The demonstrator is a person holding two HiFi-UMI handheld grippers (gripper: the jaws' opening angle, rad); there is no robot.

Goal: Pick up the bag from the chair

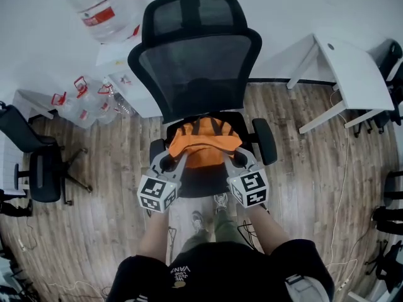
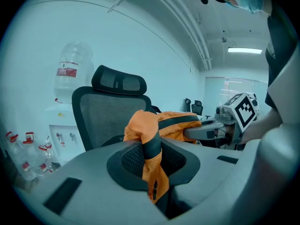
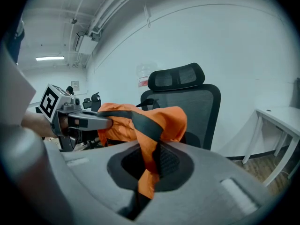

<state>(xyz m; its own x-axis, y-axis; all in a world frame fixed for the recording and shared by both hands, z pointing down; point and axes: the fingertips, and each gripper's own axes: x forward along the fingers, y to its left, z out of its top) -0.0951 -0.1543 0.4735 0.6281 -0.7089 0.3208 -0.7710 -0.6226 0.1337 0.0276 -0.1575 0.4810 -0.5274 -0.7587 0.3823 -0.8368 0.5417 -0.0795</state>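
An orange bag with black straps hangs between my two grippers just above the seat of a black mesh office chair. My left gripper is shut on the bag's left edge; orange cloth and a black strap are pinched between its jaws. On the other side, my right gripper is shut on the bag's right edge, with cloth and strap clamped in its jaws. Each gripper shows in the other's view: the right gripper and the left gripper both bite the bag.
A white desk stands at the right. Large water bottles and a white cabinet sit at the back left. Another black chair is at the far left. Cables trail over the wooden floor.
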